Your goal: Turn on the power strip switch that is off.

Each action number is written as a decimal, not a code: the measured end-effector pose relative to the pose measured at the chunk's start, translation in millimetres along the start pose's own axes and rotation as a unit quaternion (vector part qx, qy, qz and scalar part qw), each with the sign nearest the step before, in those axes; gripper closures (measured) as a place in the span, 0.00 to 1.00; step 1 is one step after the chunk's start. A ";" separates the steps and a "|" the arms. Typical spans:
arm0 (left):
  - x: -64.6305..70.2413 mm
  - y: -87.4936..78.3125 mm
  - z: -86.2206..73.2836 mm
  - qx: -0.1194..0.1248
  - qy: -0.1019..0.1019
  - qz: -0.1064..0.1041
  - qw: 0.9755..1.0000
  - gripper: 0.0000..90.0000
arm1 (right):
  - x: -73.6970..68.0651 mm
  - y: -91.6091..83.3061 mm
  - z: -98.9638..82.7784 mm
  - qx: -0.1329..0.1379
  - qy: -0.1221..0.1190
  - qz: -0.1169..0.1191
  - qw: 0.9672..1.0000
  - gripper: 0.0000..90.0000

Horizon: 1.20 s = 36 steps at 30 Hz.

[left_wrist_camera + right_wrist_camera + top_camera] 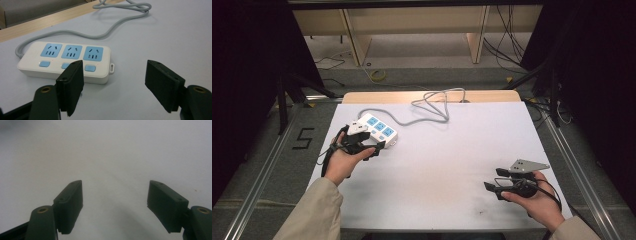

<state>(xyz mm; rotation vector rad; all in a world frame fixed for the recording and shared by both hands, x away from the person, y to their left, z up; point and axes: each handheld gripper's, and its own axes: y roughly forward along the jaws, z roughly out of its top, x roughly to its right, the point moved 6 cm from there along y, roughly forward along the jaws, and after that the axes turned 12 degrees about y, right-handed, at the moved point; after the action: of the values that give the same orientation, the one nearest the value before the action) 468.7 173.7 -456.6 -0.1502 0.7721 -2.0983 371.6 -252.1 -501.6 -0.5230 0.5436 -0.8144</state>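
A white power strip (379, 129) with three blue sockets and blue switches lies flat at the table's far left; its grey cable (432, 107) loops off toward the back edge. My left gripper (377, 150) hovers just in front of it, open. In the left gripper view the power strip (65, 60) lies a little beyond the left gripper (113, 72), mostly to the left, with nothing between the pads. At the table's near right, my right gripper (491, 179) points left and stands open; the right gripper (115, 192) has bare white tabletop ahead of it.
The white table top (437, 150) is bare between the two hands. A wooden strip (387, 96) runs along its back edge, where the cable (120, 20) coils. Dark stands and loose wires are on the floor beyond the table.
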 end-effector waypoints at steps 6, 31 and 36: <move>9.6 -5.3 -1.0 0.006 0.011 -0.003 1.000 0.33 | 1.0 -0.4 0.0 0.000 -0.001 0.000 1.000 0.32; 36.6 -19.2 -15.4 0.026 0.029 -0.004 0.999 0.30 | 0.8 -1.0 0.2 0.000 -0.004 0.003 1.000 0.32; 43.2 -24.3 -21.1 0.024 0.039 -0.008 0.999 0.30 | 0.7 -0.8 -0.2 0.001 -0.004 0.004 1.000 0.32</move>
<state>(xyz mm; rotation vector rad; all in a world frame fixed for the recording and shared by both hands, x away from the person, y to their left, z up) 417.5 160.7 -466.7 -0.0480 0.7678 -2.1473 371.4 -253.1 -501.4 -0.5221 0.5365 -0.8044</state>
